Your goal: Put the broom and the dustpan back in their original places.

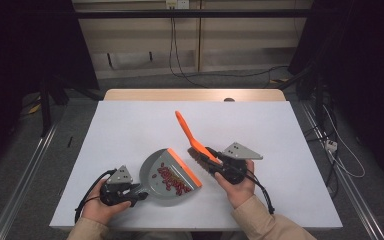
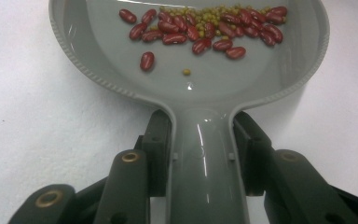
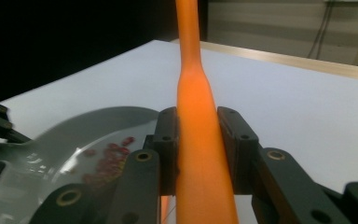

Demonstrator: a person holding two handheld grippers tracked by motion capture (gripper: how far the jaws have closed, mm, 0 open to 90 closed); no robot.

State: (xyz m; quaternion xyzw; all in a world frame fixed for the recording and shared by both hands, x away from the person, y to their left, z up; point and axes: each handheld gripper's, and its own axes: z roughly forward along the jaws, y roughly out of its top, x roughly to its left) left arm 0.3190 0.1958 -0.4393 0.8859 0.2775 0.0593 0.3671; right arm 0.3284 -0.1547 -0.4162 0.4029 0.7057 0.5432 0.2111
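A grey dustpan (image 1: 166,176) with an orange lip lies on the white table and holds several red kidney beans (image 1: 172,181) and small yellow-green beans (image 2: 200,11). My left gripper (image 1: 141,195) is shut on the dustpan's grey handle (image 2: 204,158), its pads pressing both sides. An orange brush (image 1: 190,136) stands tilted just right of the pan's lip, bristles low near the table, its handle (image 3: 196,116) pointing away. My right gripper (image 1: 211,161) is shut on that handle. The dustpan (image 3: 51,154) with its beans shows at the left of the right gripper view.
The white table (image 1: 130,120) has free room at the back, left and right of the tools. A wooden edge (image 1: 195,94) runs along its far side. Cables (image 1: 175,55) hang on the wall behind, and dark stands flank the table.
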